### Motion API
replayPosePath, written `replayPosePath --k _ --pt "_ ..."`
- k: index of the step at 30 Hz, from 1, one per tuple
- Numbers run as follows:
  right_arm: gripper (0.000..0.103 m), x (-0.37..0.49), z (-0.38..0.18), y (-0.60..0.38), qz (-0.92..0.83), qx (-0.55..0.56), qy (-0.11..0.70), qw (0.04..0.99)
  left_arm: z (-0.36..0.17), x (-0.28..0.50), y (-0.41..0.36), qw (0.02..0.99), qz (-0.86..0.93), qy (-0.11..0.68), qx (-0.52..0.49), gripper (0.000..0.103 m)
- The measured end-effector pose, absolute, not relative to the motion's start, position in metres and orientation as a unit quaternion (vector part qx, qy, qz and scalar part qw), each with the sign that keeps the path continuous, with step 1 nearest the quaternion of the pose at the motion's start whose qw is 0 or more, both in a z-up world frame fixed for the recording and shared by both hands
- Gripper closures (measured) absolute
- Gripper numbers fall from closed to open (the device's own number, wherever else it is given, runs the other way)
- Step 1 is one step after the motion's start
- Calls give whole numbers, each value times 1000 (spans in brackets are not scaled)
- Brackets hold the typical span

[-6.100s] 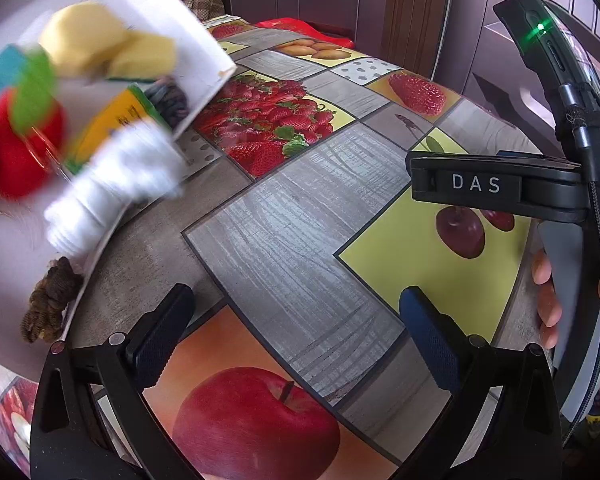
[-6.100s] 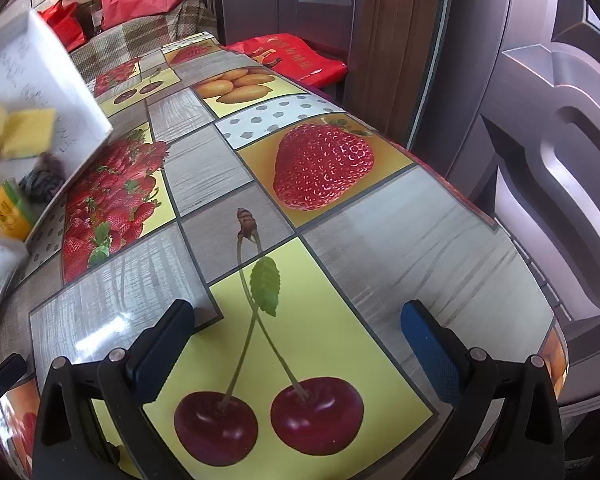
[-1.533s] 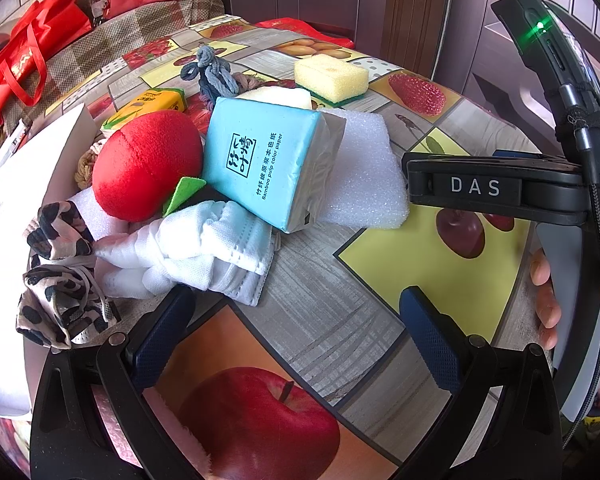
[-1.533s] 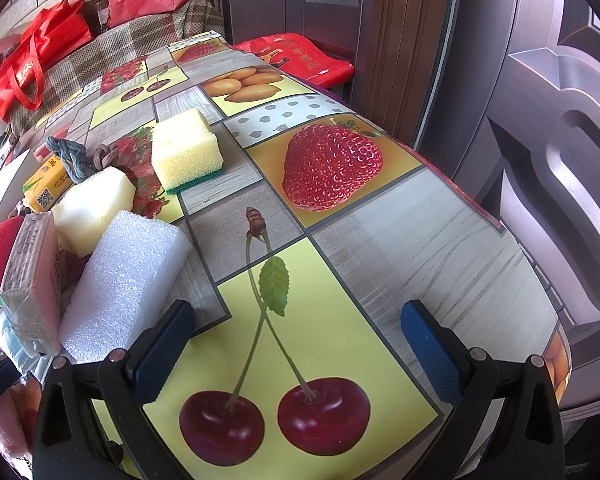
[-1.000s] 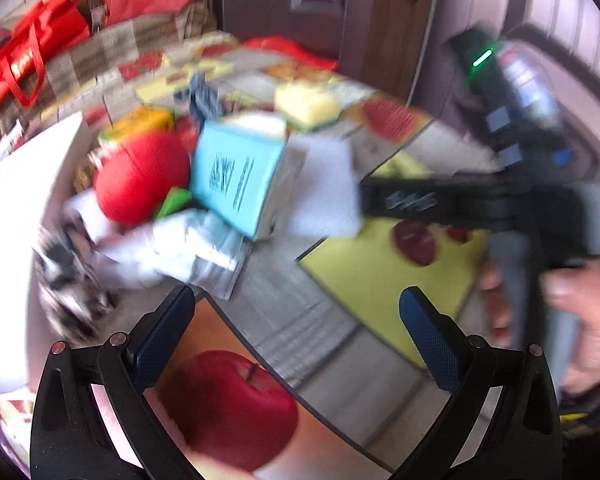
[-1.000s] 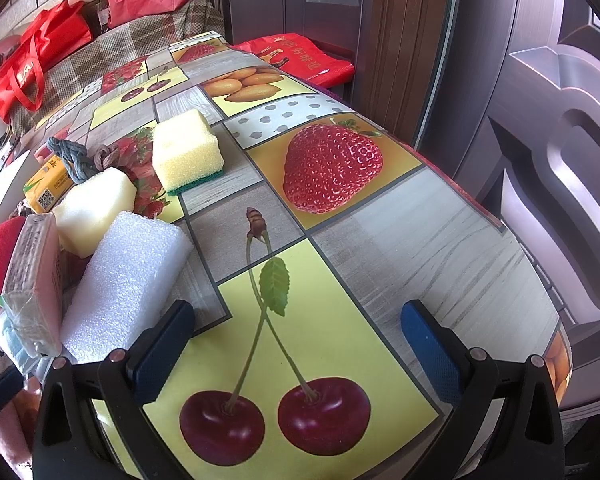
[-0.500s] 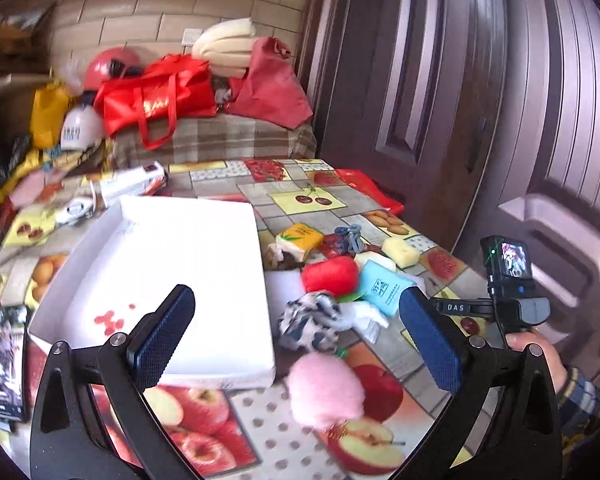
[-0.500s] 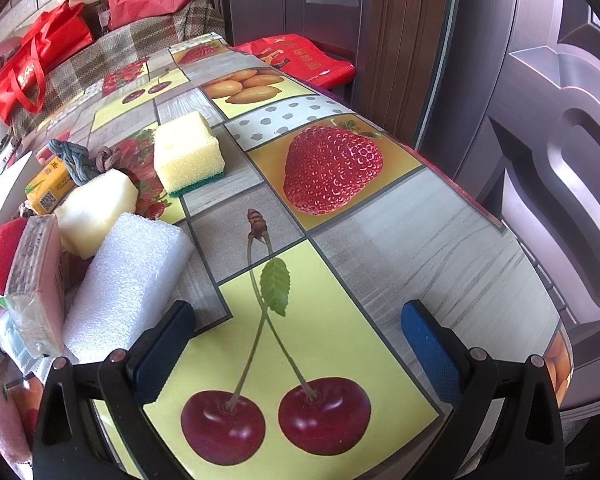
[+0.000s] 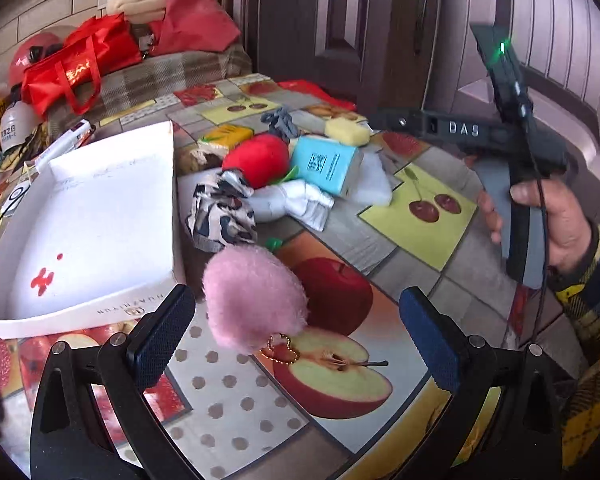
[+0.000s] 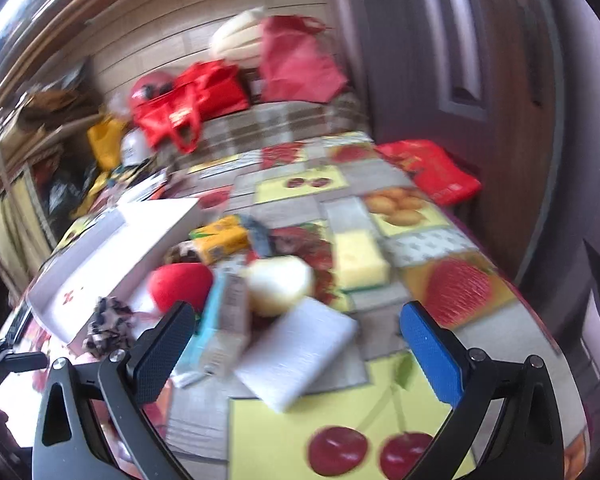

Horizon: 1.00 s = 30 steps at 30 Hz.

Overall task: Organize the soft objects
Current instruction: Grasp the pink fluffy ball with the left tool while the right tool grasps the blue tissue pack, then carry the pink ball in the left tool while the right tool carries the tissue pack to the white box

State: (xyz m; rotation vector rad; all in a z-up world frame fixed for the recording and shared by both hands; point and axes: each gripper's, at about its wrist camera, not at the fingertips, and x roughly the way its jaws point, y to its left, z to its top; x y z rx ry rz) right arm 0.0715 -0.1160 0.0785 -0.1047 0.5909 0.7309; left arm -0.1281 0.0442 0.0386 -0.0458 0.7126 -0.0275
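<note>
Left wrist view: hovering with left gripper (image 9: 296, 334) spread wide and empty just short of the pink pompom (image 9: 255, 307), likely lining up a first pick. Lying just right of the white box (image 9: 100, 312), the heaped soft objects (image 9: 284, 184); waiting empty beside them, presumably as the destination. Holding right gripper (image 10: 296, 354) equally wide and empty over the foam block (image 10: 300, 356), farther right of that box.

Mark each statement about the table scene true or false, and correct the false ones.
1. The white box holds no soft items. True.
2. The pink pompom lies inside the box. False: it lies on the tablecloth beside the box.
3. The left tongs are open and hold nothing. True.
4. The right tongs grip the foam block. False: they are open and empty.
5. The blue tissue pack leans in the pile by the red plush. True.
</note>
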Motion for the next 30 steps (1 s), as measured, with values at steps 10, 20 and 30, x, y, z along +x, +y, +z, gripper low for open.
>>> replayPosePath --k 10,20,30 --pt "55 89 43 -48 374 -117 363 846 21 -117 61 918 18 388 -81 7" --pt "73 75 55 -77 397 -49 350 847 14 -104 71 909 11 400 -115 52" --pt "73 45 99 -101 415 -13 271 869 49 -131 59 945 34 319 -66 52"
